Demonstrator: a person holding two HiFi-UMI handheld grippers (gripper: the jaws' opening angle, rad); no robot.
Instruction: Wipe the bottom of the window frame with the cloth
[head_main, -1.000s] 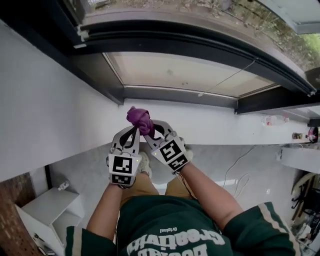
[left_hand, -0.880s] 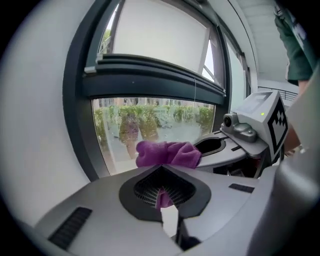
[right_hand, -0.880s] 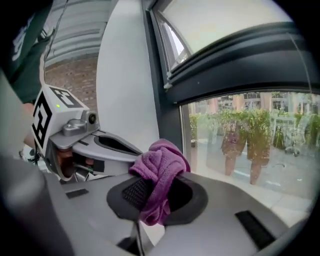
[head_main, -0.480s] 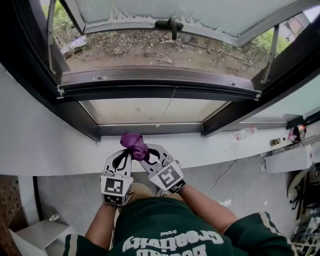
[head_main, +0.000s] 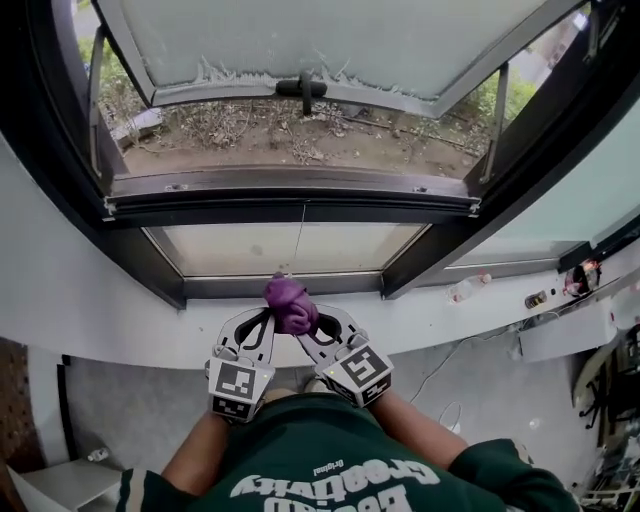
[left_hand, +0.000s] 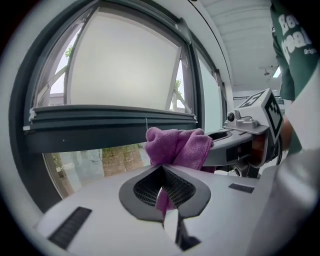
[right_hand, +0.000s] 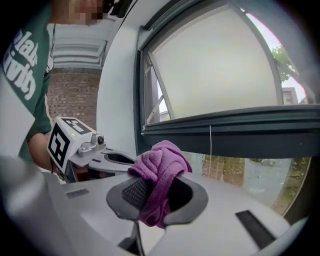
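A bunched purple cloth (head_main: 291, 305) is held up in front of the window, below the dark bottom rail of the window frame (head_main: 300, 192). My left gripper (head_main: 273, 314) and right gripper (head_main: 311, 320) meet at the cloth, and both are shut on it. In the left gripper view the cloth (left_hand: 178, 145) is pinched in the jaws, with a strip hanging down between them, and the frame rail (left_hand: 110, 122) lies beyond. In the right gripper view the cloth (right_hand: 159, 172) fills the shut jaws, with the rail (right_hand: 240, 131) behind.
The window sash (head_main: 300, 40) is swung open outward, its handle (head_main: 303, 88) at the middle. A white sill ledge (head_main: 110, 320) runs under the lower fixed pane (head_main: 290, 247). A small bottle (head_main: 466, 290) and other small items lie on the ledge at the right.
The head view has tilted up, so more of the open window shows. The two grippers stay together on the cloth and have shifted slightly right and lower in the view.
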